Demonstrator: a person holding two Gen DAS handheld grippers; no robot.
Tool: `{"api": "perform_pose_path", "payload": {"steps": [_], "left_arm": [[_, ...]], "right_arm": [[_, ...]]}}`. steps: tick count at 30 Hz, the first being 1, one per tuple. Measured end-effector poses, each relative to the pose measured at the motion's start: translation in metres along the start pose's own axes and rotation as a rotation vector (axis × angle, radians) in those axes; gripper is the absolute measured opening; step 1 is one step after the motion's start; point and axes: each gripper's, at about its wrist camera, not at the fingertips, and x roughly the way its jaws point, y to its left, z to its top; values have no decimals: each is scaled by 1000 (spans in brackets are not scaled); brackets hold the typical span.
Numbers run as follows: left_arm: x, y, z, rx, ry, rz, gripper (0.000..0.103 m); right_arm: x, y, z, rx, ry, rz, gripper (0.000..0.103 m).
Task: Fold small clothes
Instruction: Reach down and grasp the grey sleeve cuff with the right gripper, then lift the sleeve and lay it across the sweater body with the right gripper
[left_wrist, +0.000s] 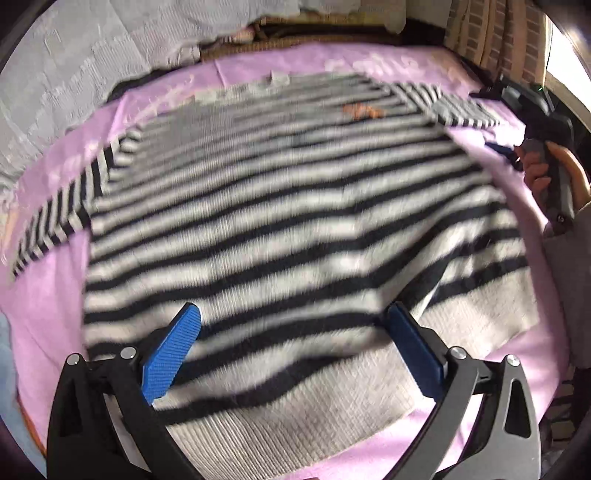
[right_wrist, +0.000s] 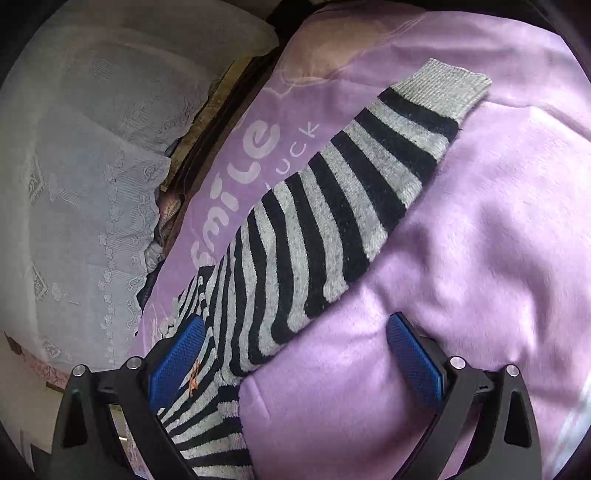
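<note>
Striped and fuzzy, the sweater (left_wrist: 280, 221) lies flat on the pink blanket (left_wrist: 480, 387), and you have not folded any part of it yet. Your left gripper (left_wrist: 293, 350) hangs over the near hem (left_wrist: 295, 417), with its two blue pads spread wide and nothing between them. The sweater's body runs away from it toward the far neck, and one sleeve (left_wrist: 55, 218) sticks out to the left. Your right gripper (right_wrist: 295, 363) is spread wide too and grips nothing. It sits by the right shoulder, where the other sleeve (right_wrist: 332, 229) begins. That sleeve runs long and straight, up and to the right, ending at the grey cuff (right_wrist: 447, 88) far away. The sleeve starts just beside the left pad (right_wrist: 177, 360), which lies on the stripes, while the right pad is over bare blanket. So the right gripper is much nearer this sleeve than the left one is. I think the sleeve should fold in first, across the body. You would need to slide along it toward the cuff, because the cuff is well apart from your pads now.
</note>
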Motion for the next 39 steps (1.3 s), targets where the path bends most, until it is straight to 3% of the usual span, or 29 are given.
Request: {"api": "perform_pose_path", "payload": {"steps": [4, 6, 13, 16, 19, 22, 24, 27, 29, 33, 36, 39], "left_arm": [[-7, -27, 58, 39, -58, 20, 99], [4, -43, 92, 54, -55, 42, 99], [75, -79, 201, -32, 0, 53, 99], [114, -84, 223, -97, 72, 29, 99], [143, -96, 227, -114, 117, 19, 99], [177, -105, 221, -109, 164, 42, 99], [179, -104, 215, -114, 105, 33, 99], [179, -102, 213, -106, 86, 22, 99], [179, -101, 212, -104, 70, 19, 99], [178, -101, 209, -90, 50, 17, 99], [178, -102, 209, -87, 49, 6, 99], [177, -96, 211, -96, 51, -8, 99]], "right_arm": [[-11, -10, 31, 63, -117, 40, 98], [-12, -18, 46, 78, -159, 27, 91], [-10, -53, 73, 187, -222, 99, 75], [-9, -66, 86, 238, -243, 132, 73], [-12, -77, 95, 272, -270, 172, 72], [-14, -84, 96, 283, -300, 189, 64], [-16, -90, 96, 315, -307, 206, 59], [-15, -100, 95, 358, -308, 186, 35], [-10, -104, 94, 360, -284, 117, 9], [-5, -91, 92, 284, -283, 6, 6], [-13, -83, 86, 247, -326, -4, 8], [-25, -54, 79, 123, -347, -3, 8]]}}
